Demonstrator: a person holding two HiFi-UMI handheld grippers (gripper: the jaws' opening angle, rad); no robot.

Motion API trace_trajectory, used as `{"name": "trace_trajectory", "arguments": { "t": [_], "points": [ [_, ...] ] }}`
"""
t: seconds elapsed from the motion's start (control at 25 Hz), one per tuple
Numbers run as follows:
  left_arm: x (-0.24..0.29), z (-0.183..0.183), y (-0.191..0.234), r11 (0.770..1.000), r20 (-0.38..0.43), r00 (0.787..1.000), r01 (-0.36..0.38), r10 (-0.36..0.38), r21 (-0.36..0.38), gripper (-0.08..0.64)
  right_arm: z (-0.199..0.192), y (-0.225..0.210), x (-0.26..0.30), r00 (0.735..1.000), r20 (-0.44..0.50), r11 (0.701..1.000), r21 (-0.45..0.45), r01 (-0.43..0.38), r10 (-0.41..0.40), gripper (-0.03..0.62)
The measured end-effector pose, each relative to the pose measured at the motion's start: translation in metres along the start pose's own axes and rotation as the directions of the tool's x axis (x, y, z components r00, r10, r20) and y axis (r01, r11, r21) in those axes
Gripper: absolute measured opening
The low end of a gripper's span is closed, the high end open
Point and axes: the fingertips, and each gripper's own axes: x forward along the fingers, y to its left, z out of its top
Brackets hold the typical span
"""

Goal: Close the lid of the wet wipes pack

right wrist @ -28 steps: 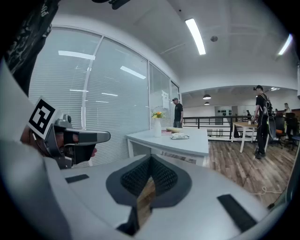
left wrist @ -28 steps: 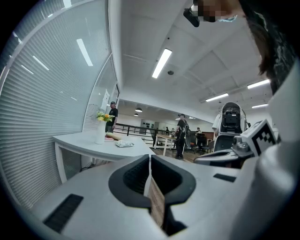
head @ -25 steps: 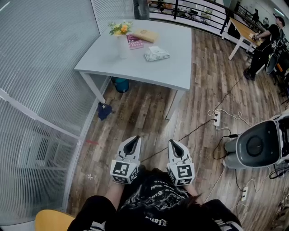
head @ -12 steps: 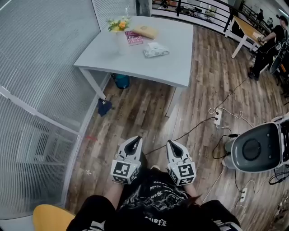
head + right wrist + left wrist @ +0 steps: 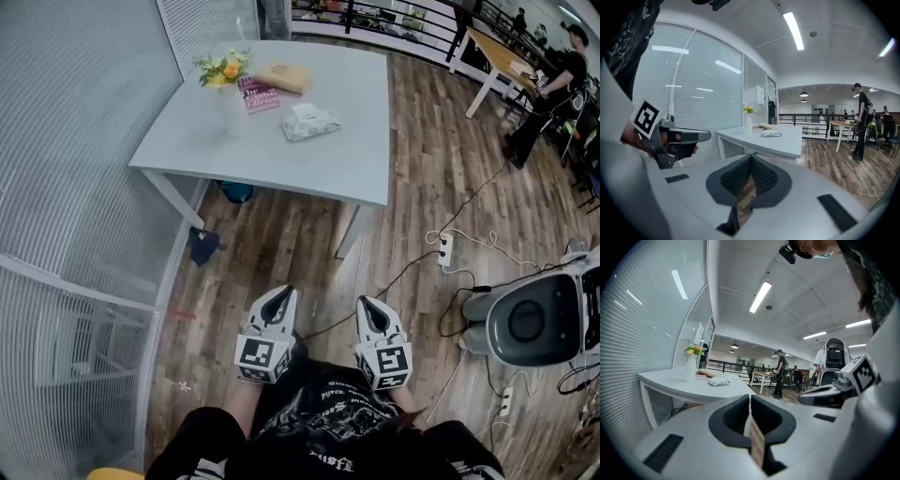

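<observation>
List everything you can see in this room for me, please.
table: 1, pale grey, top centre
vase: 1, white, with yellow flowers, table's left side
book: 1, pink, behind the vase
tan item: 1, next to the book; cannot tell what it is
wipes pack: 1, white, mid-table
blue thing: 1, on the floor by a table leg
power strip: at least 1, white, on the floor right of the table
round machine: 1, white and black, right edge
bystander: 1, in black, top right
left claw: 1, white, shut, empty, bottom centre
right claw: 1, white, shut, empty, beside it
</observation>
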Motion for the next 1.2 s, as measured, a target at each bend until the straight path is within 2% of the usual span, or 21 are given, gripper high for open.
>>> {"name": "trace_trajectory", "arguments": {
  "t": [0.16, 0.48, 0.68, 0.84, 1.0, 1.2],
  "points": [
    [0.031, 0.009, 0.043, 1.000, -0.018, 1.000, 0.019, -0.019, 0.008, 0.017, 0.015, -0.006, 0.045, 1.000, -0.005, 1.000, 0.004, 0.021, -0.021, -0.002],
    [0.083, 0.043, 0.119, 0.996, -0.001, 0.997, 0.077, -0.077, 0.040, 0.017, 0.037, -0.006, 0.125, 0.998, -0.015, 0.995, 0.069, 0.068, -0.067, -0.002],
    [0.105, 0.050, 0.152, 0.995, -0.002, 0.995, 0.101, -0.101, -0.005, 0.017, 0.052, 0.000, 0.161, 0.997, -0.008, 0.994, 0.066, 0.083, -0.082, -0.002],
    [0.115, 0.051, 0.160, 0.995, -0.014, 0.995, 0.095, -0.095, -0.010, 0.017, 0.053, -0.005, 0.176, 0.996, -0.028, 0.994, 0.064, 0.091, -0.089, -0.002],
    [0.127, 0.046, 0.165, 0.997, -0.030, 0.996, 0.082, -0.083, -0.013, 0.016, 0.047, -0.016, 0.197, 0.997, -0.053, 0.994, 0.082, 0.068, -0.063, -0.002],
    [0.152, 0.046, 0.194, 0.996, -0.017, 1.000, -0.011, 0.010, -0.086, 0.017, 0.054, -0.036, 0.242, 0.999, -0.054, 0.998, 0.058, -0.006, 0.009, -0.002]
  ]
}}
